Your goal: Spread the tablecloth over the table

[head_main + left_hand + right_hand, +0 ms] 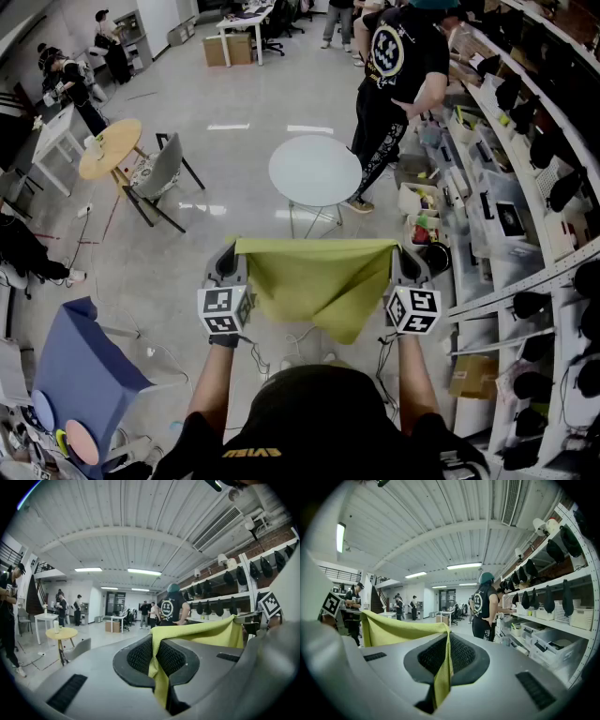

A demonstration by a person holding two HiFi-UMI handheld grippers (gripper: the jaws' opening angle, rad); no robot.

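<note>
Tablecloth (314,281), yellow-green, hangs in the air btwn the two grippers. Its top edge is pulled straight and the rest sags to a blunt point below the middle. The left gripper (233,251) has the cloth's top left corner and the right gripper (400,251) has the top right one. Both are held roughly level at about the same height, out in front of the person. A marker cube (225,309) sits at the near end of each.

In the left gripper view the jaws are closed tight on the fabric. The cloth is pinched along the line where the black ribbed pads (140,657) meet, and it trails off to the right. The right gripper view shows the mirror of that: pads (461,654) clamped on the corner, w/ the cloth running off left toward the other gripper.

A round white table (314,169) stands on the floor beyond the cloth. In the head view its near edge shows just past the cloth's top edge, and the cloth isn't on it. A person in a black tee w/ a round print on the back (398,66) stands by the table's far right edge, facing the shelving (525,178) along the right wall.

Far left there's a small round wooden table (111,148) w/ a grey chair (159,173) beside it. At lower left a blue cloth (80,366) covers sth boxy.
</note>
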